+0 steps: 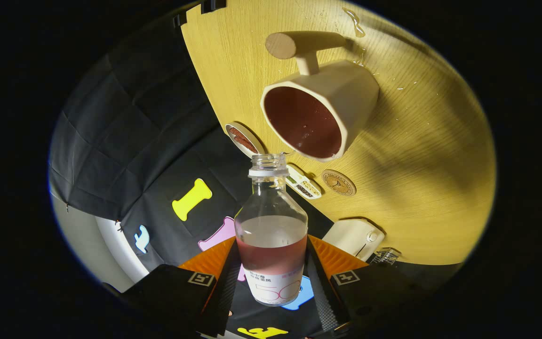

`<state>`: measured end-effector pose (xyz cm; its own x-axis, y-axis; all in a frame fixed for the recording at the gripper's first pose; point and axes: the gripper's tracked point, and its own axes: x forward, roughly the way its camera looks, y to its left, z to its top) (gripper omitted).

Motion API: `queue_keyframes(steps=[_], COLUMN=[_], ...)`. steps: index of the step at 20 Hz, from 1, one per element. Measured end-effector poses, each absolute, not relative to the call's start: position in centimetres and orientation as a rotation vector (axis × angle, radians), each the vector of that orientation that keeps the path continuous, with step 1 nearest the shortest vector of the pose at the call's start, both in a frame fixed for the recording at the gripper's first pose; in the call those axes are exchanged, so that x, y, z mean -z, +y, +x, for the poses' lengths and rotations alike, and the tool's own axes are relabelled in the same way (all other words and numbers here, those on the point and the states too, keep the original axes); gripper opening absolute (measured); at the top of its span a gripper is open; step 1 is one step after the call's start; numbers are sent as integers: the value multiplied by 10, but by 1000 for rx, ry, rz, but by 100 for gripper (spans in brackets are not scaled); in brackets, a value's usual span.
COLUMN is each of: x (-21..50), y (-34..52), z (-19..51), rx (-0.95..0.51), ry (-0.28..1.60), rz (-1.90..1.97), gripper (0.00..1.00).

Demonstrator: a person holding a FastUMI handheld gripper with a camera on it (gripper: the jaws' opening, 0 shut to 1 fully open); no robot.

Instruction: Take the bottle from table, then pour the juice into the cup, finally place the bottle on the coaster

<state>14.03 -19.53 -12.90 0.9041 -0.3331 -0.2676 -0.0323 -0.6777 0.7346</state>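
Both fingers of the gripper (271, 278) press against the sides of a clear plastic bottle (271, 235), one on each flank of its lower body, so the gripper is clamped on the bottle. Held between them, the bottle points forward along the fingers, its cap off and its open threaded neck (268, 165) at the far end. Reddish juice (271, 256) fills the lower part of the bottle near the fingers, with the upper part clear, and a pale label wraps the base.

Just beyond the bottle's mouth sits a cream faceted cup (320, 106) with a thick wooden handle (299, 47) on its far side. Its opening faces the gripper, and dark reddish liquid (301, 121) shows inside it. The cup stands on a light wooden table (417, 155), which appears strongly tilted in this view.

Three coasters lie on the table close to the bottle's neck: a round one with a red pattern (243, 139) to the left of the neck, a rectangular patterned one (303, 183) just to its right, and a round wooden one (338, 182) just beyond that. A few wet drops (354, 21) glisten on the table past the cup. A white box-shaped device (354, 238) rests at the table's edge, to the right of the bottle's body.
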Motion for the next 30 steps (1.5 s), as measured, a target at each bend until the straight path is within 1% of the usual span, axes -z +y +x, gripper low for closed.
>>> queue_keyframes(steps=[7, 10, 15, 19, 23, 30], x=[132, 137, 139, 131, 117, 103], y=[-190, -186, -174, -168, -165, -167], z=[141, 142, 145, 142, 140, 146], rx=[492, 503, 479, 451, 455, 480], ry=[-225, -186, -104, -79, -60, -17], rz=[2229, 2137, 1905, 1658, 1370, 713], gripper=[75, 75, 75, 75, 75, 75])
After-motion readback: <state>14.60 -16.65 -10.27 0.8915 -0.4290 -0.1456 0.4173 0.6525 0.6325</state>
